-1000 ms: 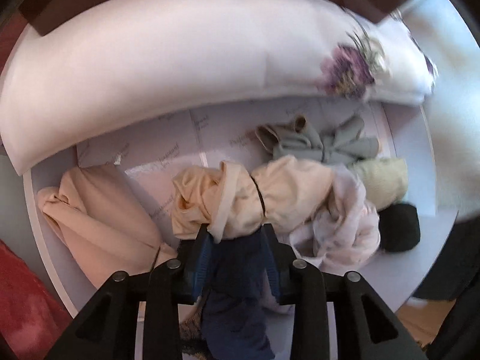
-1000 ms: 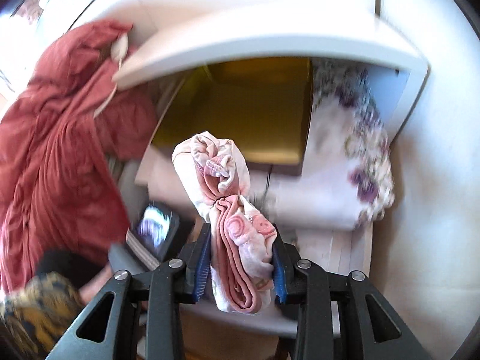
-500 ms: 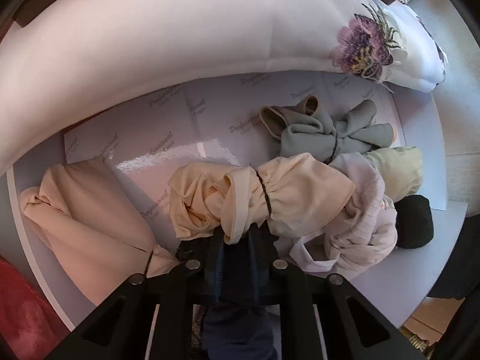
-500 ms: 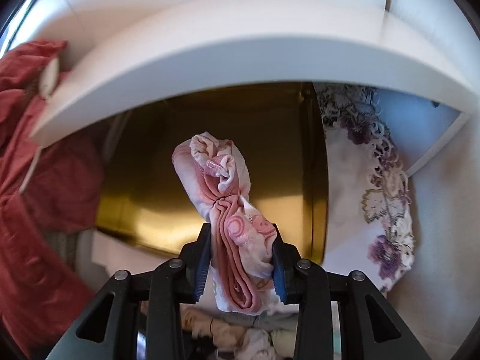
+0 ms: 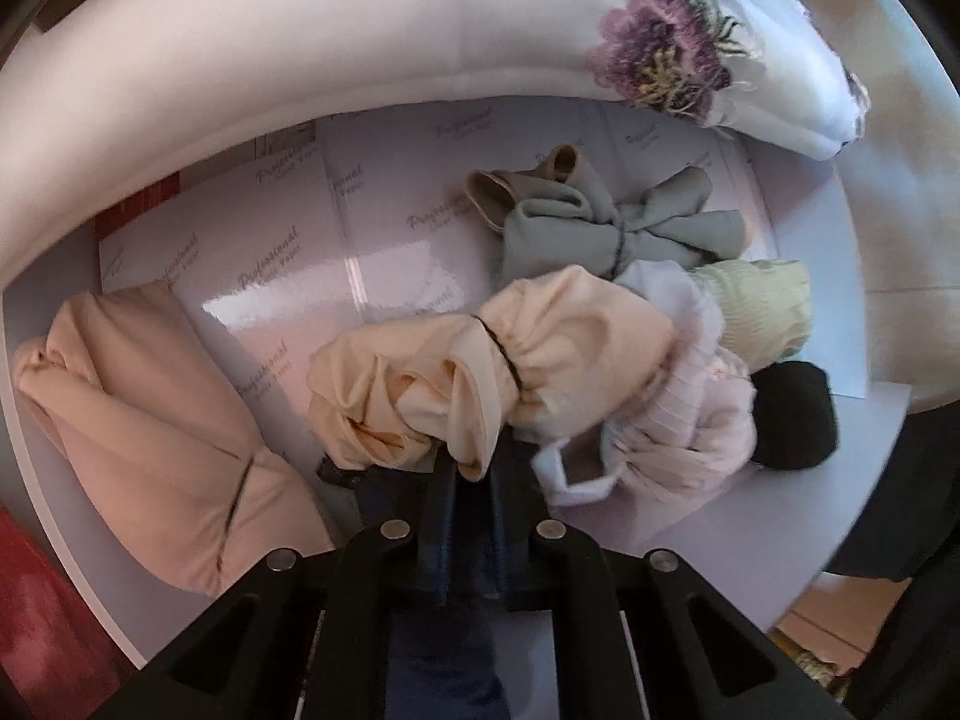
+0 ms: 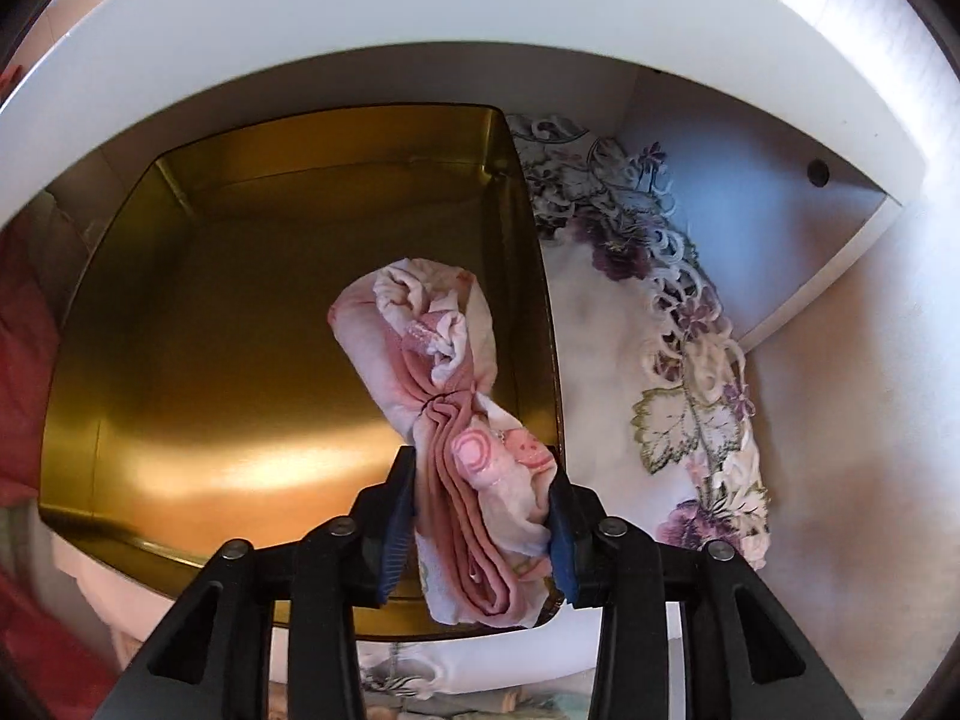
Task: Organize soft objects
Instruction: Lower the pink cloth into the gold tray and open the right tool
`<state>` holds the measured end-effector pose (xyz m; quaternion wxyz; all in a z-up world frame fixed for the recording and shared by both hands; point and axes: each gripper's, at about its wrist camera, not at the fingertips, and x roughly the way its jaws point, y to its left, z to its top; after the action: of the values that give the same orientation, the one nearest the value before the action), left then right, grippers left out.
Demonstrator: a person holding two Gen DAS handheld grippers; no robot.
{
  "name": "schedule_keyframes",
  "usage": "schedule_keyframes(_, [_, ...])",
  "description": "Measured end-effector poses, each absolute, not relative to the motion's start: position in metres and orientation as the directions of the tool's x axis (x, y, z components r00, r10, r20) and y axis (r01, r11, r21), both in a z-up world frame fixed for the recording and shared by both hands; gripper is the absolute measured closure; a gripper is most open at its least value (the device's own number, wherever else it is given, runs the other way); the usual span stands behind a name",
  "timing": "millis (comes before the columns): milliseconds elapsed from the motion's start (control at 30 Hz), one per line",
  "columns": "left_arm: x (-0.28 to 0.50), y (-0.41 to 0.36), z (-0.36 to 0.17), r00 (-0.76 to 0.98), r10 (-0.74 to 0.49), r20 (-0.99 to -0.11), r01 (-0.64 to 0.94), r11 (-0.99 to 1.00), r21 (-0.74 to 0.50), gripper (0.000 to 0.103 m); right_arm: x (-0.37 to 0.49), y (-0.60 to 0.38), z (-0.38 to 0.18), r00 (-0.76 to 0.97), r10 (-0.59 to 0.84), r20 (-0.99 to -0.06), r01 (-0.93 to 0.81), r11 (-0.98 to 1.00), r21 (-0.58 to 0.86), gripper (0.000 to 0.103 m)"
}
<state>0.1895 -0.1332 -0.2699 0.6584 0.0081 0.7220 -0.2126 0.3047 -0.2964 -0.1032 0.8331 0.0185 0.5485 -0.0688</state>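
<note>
In the left wrist view, the left gripper point(image 5: 471, 501) was seen pointed steeply down into a white drawer point(image 5: 798, 546), its jaws drawn together on a dark blue cloth point(image 5: 444, 660) that ran down between the fingers and out of the bottom edge. Just ahead of the fingertips a cream bundle point(image 5: 492, 378), tied round the middle with a thin black band, was draped over the tips. To its left, apart from it, a peach bundle point(image 5: 150, 450) lay against the drawer's rim. Behind the cream bundle a grey-green bundle point(image 5: 600, 228) was lying on the printed liner point(image 5: 288, 258), and to the right a pale pink bundle point(image 5: 690, 438), a light green roll point(image 5: 756, 312) and a black roll point(image 5: 792, 414) were packed touching one another. A white embroidered cloth point(image 5: 360, 48) with a purple flower hung over the drawer's far side. In the right wrist view, the right gripper point(image 6: 483, 504) was held over a gold tin point(image 6: 240, 330), and a pink roll point(image 6: 456, 420) was clasped between its blue pads, though the jaws were opening. The roll's far end was seen over the tin's right part, near its right wall; whether it touched the bottom could not be told. The embroidered cloth point(image 6: 672, 360) lay just right of the tin, under a white shelf point(image 6: 420, 0)
</note>
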Motion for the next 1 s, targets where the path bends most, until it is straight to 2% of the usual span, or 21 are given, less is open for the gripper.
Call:
schedule_keyframes(167, [0.177,-0.138,-0.248,-0.144,-0.325,-0.935,0.29,0.889,-0.354,0.098,0.304,-0.297,-0.1,0.384,-0.064,-0.921,0.119,0.993,-0.02,0.06])
schedule_keyframes(367, [0.174,-0.13,-0.237,-0.113,-0.331,-0.937,0.275,0.896,-0.35,0.098,0.298,-0.293,-0.088,0.417,-0.029,-0.908,0.099,0.995,0.013,0.045])
schedule_keyframes(500, [0.179,-0.115,-0.236,-0.101,-0.34,-0.935,0.24,0.904,-0.355,0.098,0.29,-0.29,-0.073,0.45,-0.01,-0.893,0.072,0.997,0.025,0.04])
schedule_keyframes(767, [0.18,-0.105,-0.238,-0.058,-0.279,-0.959,0.273,0.919,-0.284,0.097,0.273,-0.293,-0.061,0.467,0.013,-0.884,0.04,0.999,0.035,0.038])
schedule_keyframes(800, [0.18,-0.106,-0.239,-0.045,-0.263,-0.964,0.283,0.922,-0.265,0.096,0.272,-0.294,-0.061,0.466,0.014,-0.884,0.038,0.999,0.036,0.038])
schedule_keyframes(867, [0.182,-0.107,-0.242,-0.039,-0.245,-0.969,0.285,0.926,-0.245,0.084,0.268,-0.295,-0.061,0.466,0.012,-0.885,0.034,0.999,0.032,0.038])
schedule_keyframes(1000, [0.188,-0.108,-0.252,-0.017,-0.23,-0.973,0.29,0.93,-0.225,0.071,0.257,-0.298,-0.058,0.47,0.025,-0.882,0.017,0.999,0.037,0.038])
